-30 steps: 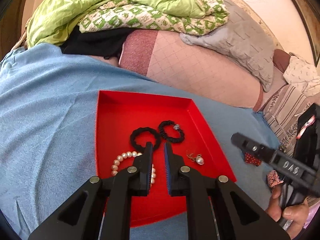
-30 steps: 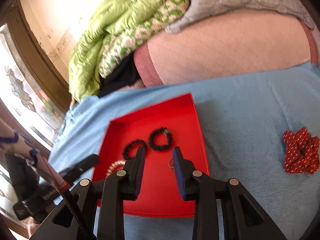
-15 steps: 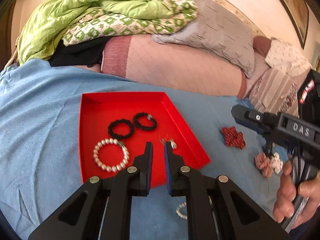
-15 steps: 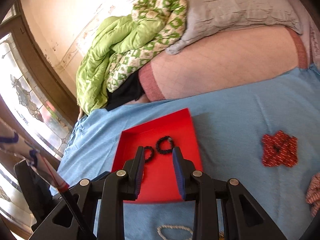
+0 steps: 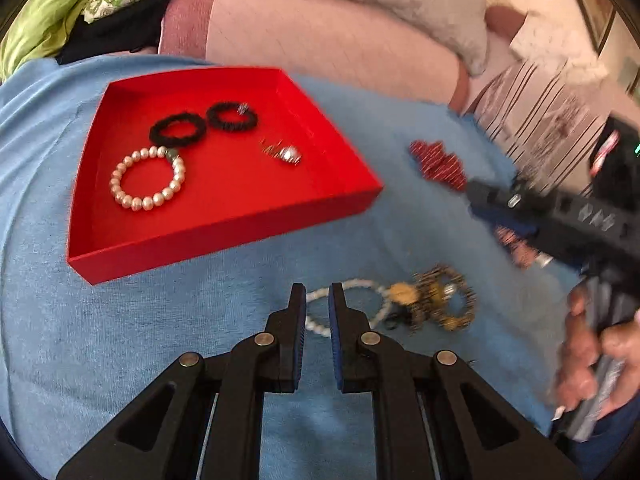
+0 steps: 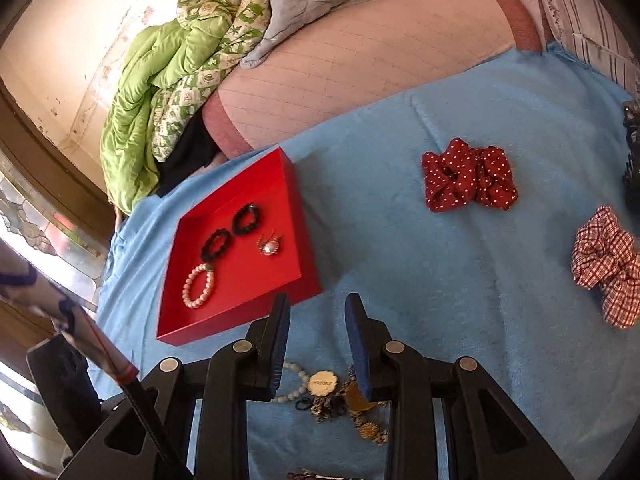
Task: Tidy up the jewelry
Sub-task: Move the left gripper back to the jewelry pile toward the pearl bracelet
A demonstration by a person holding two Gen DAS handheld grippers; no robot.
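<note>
Left wrist view: the left claw (image 5: 317, 300) hangs over a blue blanket (image 5: 100, 340) spread on a bed, its jaws nearly together with only a narrow slit between the pads and nothing in them. Just past its tips lies a white bead bracelet (image 5: 360, 308), touching a tangle of gold and dark jewelry (image 5: 436, 300). Farther up the blanket sits a red tray (image 5: 224, 236); it carries a pearl bracelet (image 5: 148, 178), two black hair ties (image 5: 178, 130), side by side, and a small silver earring (image 5: 284, 153). To the right the right claw (image 5: 480, 200) shows blurred, held in a hand (image 5: 592, 360), with a red dotted scrunchie (image 5: 438, 160) on the blanket beyond it.

Right wrist view: the right claw's jaws stand partly apart, holding nothing, above the blanket just beside the tray's near right corner. Below and between the fingers lies the jewelry tangle with the white beads at its left. The red dotted scrunchie lies well to the right of the tray, and a red checked scrunchie (image 6: 604, 272) nearer the blanket's right edge. Quilts are heaped at the bed's far side.
</note>
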